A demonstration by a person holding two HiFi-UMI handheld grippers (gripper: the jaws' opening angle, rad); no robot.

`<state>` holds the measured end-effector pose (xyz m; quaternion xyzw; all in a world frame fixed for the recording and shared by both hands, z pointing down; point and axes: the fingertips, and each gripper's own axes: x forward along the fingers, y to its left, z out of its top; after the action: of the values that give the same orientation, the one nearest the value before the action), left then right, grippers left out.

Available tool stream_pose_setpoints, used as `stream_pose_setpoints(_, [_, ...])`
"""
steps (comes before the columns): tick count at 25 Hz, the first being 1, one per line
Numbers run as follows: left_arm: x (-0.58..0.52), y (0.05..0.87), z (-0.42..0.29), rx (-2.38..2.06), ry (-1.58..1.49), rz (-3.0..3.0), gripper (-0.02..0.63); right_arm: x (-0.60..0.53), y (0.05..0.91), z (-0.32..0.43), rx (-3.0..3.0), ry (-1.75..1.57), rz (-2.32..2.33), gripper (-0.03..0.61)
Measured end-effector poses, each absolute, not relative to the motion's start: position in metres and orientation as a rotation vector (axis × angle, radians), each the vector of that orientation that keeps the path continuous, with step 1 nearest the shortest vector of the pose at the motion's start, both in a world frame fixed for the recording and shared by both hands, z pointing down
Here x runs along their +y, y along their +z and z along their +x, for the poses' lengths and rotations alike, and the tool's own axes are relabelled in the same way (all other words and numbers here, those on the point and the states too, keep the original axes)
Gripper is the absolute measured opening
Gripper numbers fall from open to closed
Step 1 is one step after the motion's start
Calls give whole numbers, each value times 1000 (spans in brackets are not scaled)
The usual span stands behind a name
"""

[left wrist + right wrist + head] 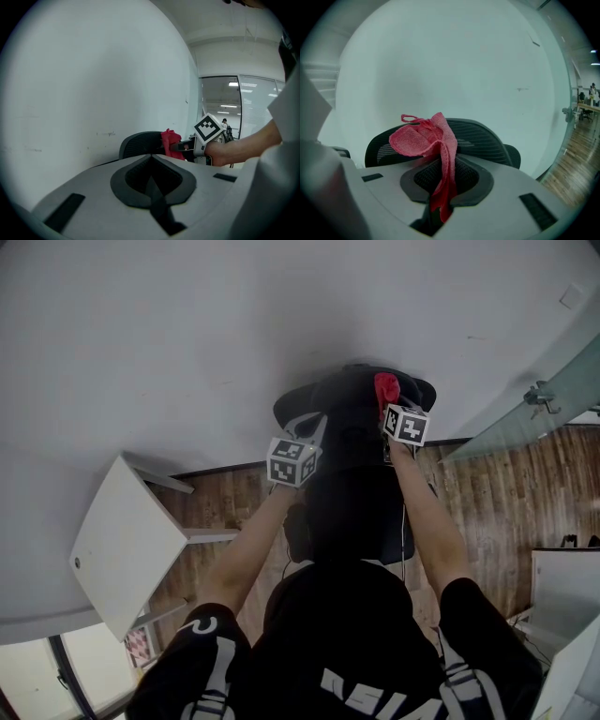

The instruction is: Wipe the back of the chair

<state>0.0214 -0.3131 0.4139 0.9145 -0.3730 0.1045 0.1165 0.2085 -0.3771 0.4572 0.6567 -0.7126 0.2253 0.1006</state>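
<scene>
A black mesh-backed chair (347, 404) stands against the white wall. In the right gripper view its curved back (483, 136) fills the middle, just beyond the jaws. My right gripper (440, 187) is shut on a red cloth (424, 138), whose bunched upper part lies up against the top of the chair back. In the head view the red cloth (385, 388) shows at the chair's top right, above the right gripper (388, 409). My left gripper (152, 173) is shut on nothing and is held left of the chair back (140, 143); its own view shows the cloth (169, 140).
A white table (127, 540) stands to the left, close to the wall. A glass partition (544, 395) with a metal fitting runs off to the right over a wooden floor (497, 512). White furniture (562, 592) is at the right edge.
</scene>
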Motion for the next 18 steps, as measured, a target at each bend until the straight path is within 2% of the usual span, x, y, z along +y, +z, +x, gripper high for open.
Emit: stream_pose_setpoints(18, [-292, 409, 53, -1076, 241, 2664, 25, -336, 447, 279, -1927, 636, 2118, 71])
